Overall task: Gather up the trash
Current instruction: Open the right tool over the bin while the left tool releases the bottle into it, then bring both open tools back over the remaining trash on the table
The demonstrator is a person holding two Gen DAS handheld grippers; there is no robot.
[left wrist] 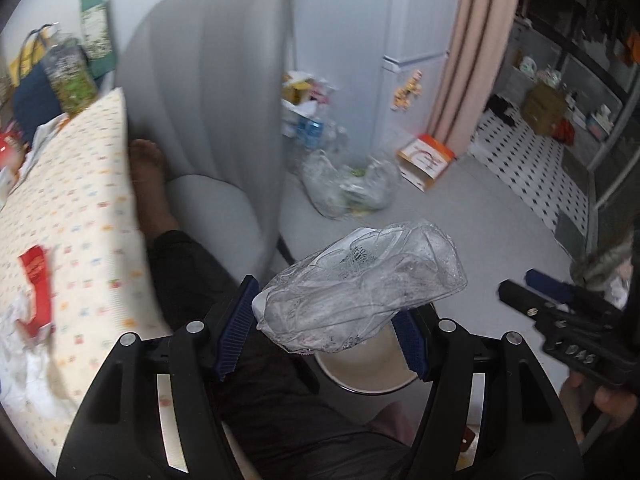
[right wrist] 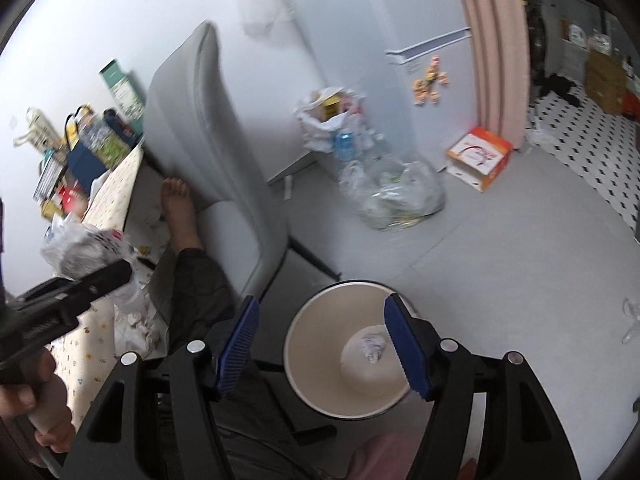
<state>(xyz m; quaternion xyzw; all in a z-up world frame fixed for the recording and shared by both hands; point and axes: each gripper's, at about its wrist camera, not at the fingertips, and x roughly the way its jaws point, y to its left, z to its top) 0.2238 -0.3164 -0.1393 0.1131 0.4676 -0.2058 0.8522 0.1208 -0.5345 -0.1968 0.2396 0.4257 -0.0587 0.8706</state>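
crumpled clear plastic wrapper (left wrist: 360,292) sits clamped between left gripper (left wrist: 326,328) pads, above the round white bin (left wrist: 360,372). right view: right gripper (right wrist: 326,344) released, empty, bin (right wrist: 316,384) just ahead. risk: wrapper overhangs the rim; an early release could drop it outside.

A pale grey floor (right wrist: 500,264) runs to white walls (right wrist: 100,20). A grey upholstered chair (left wrist: 208,92) stands beside a desk (left wrist: 80,208) covered with a small-patterned cloth. A white fridge (right wrist: 436,92) stands by a pink curtain (right wrist: 492,40). Past the curtain lies black-and-white dotted tiling (left wrist: 532,160) under dark metal shelving (left wrist: 580,60). Light is soft and even.
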